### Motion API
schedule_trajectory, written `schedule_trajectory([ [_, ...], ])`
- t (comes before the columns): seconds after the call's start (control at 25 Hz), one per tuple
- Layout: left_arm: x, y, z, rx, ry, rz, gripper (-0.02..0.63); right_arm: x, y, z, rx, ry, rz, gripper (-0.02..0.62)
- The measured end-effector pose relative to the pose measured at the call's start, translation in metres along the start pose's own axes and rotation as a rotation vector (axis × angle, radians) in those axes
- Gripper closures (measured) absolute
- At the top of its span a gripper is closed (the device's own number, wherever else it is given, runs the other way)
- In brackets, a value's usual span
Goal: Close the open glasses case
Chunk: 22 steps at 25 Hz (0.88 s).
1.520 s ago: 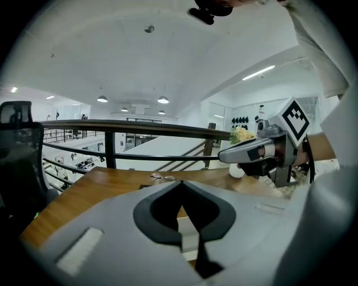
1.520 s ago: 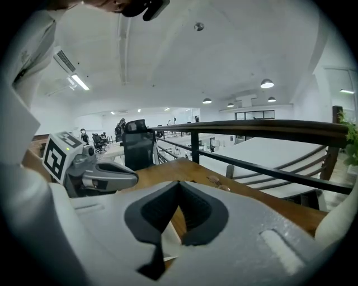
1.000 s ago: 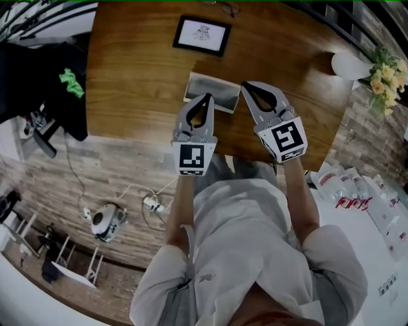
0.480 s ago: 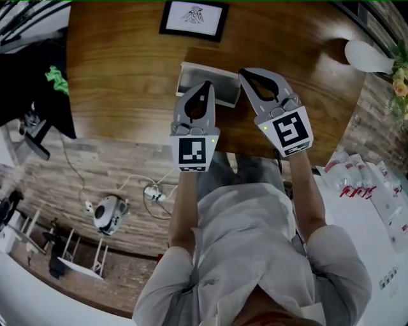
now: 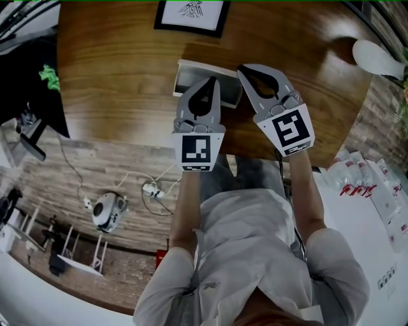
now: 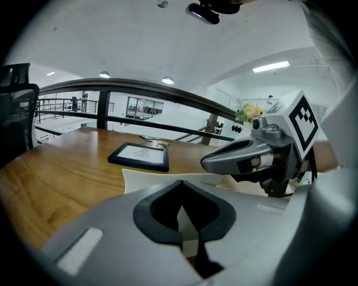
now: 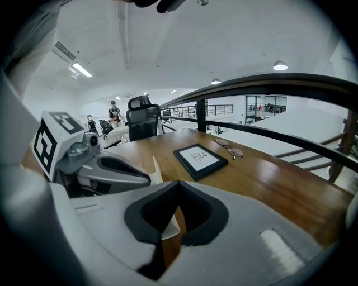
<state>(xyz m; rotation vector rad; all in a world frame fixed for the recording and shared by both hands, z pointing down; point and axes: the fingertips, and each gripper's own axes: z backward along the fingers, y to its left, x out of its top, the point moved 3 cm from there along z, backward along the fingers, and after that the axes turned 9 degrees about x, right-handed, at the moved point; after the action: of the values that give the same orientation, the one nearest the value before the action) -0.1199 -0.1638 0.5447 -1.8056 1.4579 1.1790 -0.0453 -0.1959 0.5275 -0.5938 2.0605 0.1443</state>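
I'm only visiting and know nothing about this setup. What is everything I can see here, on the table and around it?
table: one, brown wood, under everything else
glasses case: one, white, open, on the table by both grippers' tips
framed picture: one, black frame around a white drawing, on the table beyond the case
glasses: one pair, thin-rimmed, on the table past the framed picture
vase: one, white, at the table's right end
packets: several, white with red print, on a white surface to the person's right
left gripper: one, grey with a marker cube, jaws shut, empty
right gripper: one, grey with a marker cube, jaws shut, empty
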Motion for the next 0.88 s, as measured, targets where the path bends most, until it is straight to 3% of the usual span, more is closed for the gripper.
schedule_trajectory([
  [0.88,-0.009,-0.012,0.004,-0.027,0.011,0.018,0.586,-0.005,0.022,0.003,0.039,-0.011,0.003,0.592],
])
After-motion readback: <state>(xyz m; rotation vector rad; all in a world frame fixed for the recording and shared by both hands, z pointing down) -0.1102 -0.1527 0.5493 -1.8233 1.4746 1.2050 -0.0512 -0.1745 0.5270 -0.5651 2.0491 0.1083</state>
